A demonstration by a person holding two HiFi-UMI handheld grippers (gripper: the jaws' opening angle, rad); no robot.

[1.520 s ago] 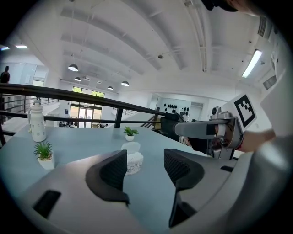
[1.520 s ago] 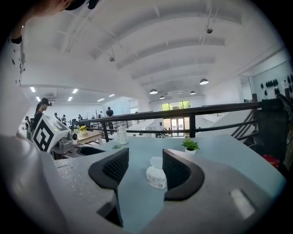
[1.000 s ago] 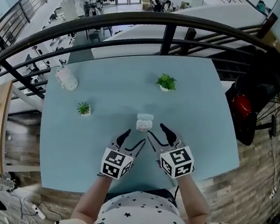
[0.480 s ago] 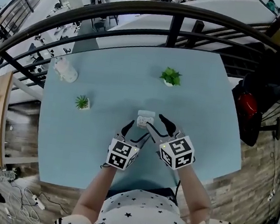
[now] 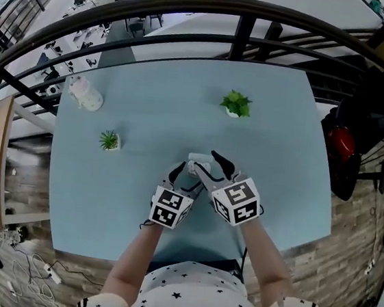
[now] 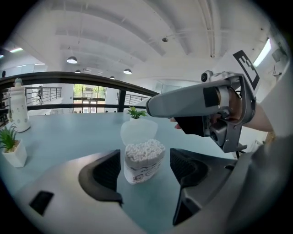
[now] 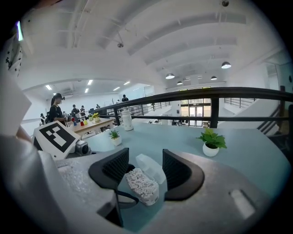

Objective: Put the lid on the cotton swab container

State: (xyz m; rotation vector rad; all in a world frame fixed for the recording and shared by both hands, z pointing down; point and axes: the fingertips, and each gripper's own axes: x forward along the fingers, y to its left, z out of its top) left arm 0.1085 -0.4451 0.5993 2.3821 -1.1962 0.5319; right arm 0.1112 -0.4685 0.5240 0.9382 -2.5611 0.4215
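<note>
A small clear cotton swab container [image 5: 198, 165] stands on the light blue table [image 5: 129, 225], full of white swabs, with its hinged lid [image 6: 138, 131] standing open behind it. My left gripper [image 5: 185, 178] is open. In the left gripper view its jaws flank the container [image 6: 143, 160] with a gap on each side. My right gripper [image 5: 211, 167] reaches in from the right, also open. In the right gripper view the container [image 7: 143, 185] and the lid [image 7: 150, 167] lie between its jaws [image 7: 144, 169], and nothing is pressed.
A leafy potted plant [image 5: 235, 105] stands at the back right, and a smaller potted plant [image 5: 109, 140] sits to the left. A white bottle [image 5: 85, 94] is at the back left corner. A black railing [image 5: 241, 24] runs behind the table.
Both grippers have moved forward from the table's near side up to the container, and now their jaws flank it. The left jaws have spread a little wider.
</note>
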